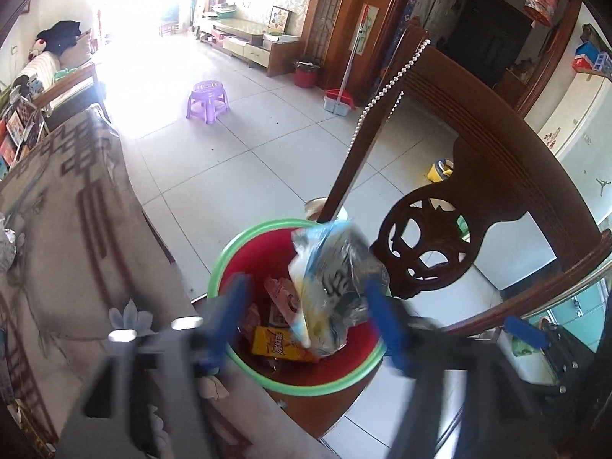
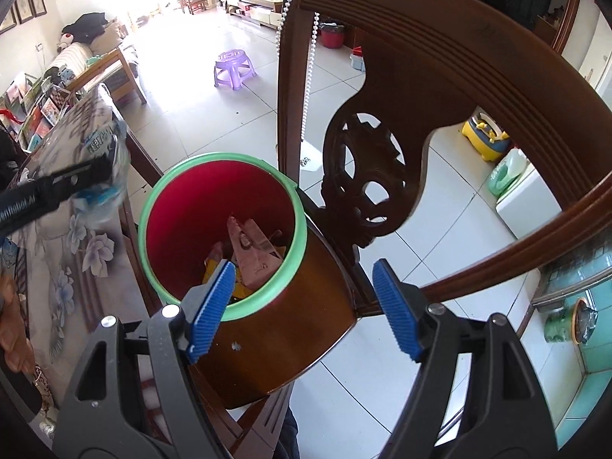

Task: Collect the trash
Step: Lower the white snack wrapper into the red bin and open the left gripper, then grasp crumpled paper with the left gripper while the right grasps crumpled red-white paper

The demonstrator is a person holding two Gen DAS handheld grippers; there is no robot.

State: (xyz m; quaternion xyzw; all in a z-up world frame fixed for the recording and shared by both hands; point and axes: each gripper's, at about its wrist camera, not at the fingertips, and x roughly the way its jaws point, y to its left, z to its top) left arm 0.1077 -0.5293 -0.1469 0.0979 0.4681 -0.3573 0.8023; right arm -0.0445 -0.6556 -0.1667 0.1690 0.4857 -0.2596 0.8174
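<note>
Several wrappers (image 2: 252, 256) in red bin (image 2: 183, 206)

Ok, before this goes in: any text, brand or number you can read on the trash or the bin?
Nothing reads clearly.
Bag: dark and blue characters, motion-blurred, unreadable in both views.
Yellow packet in the bin: orange script, too blurred to read.
Pink wrapper: faint small print, too small to read.
Bin: no label visible.
</note>
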